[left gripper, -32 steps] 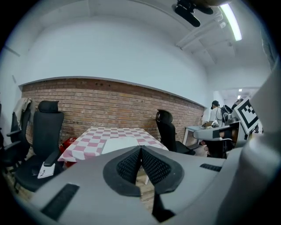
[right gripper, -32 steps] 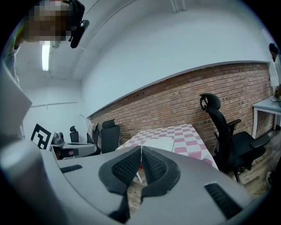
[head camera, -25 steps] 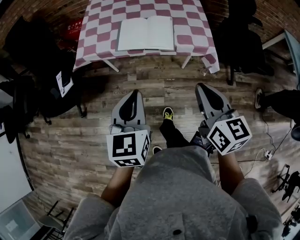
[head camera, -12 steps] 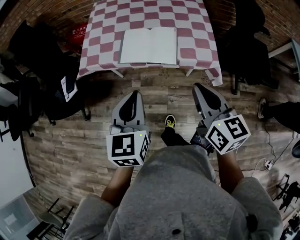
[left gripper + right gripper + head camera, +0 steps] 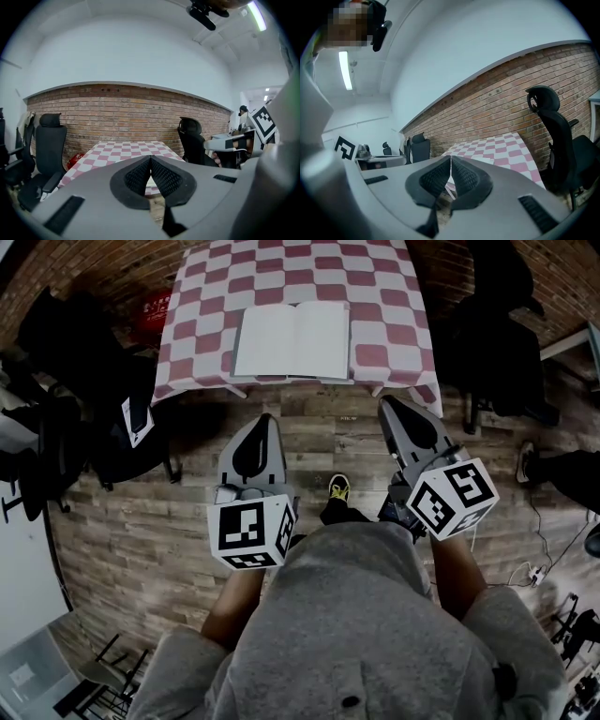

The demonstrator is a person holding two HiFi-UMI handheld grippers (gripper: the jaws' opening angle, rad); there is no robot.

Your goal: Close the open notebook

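An open notebook [image 5: 292, 338] with blank white pages lies flat near the front edge of a table with a red and white checked cloth [image 5: 375, 296]. My left gripper [image 5: 265, 420] hangs over the wooden floor short of the table, shut and empty. My right gripper [image 5: 386, 403] is level with it on the right, also shut with nothing held. Both point toward the table. In the left gripper view the pads [image 5: 151, 159] meet in front of the checked table [image 5: 117, 151]. The right gripper view shows closed pads [image 5: 451, 157] with the table [image 5: 506, 145] beyond.
Black office chairs stand left [image 5: 80, 381] and right [image 5: 492, 343] of the table, a red box [image 5: 155, 310] at its left corner. A brick wall [image 5: 122, 117] runs behind. My shoe [image 5: 337, 488] shows between the grippers. Cables [image 5: 539, 549] lie on the floor at right.
Both grippers have moved forward toward the table together, and the table with the notebook sits closer in the head view. Jaws stayed shut.
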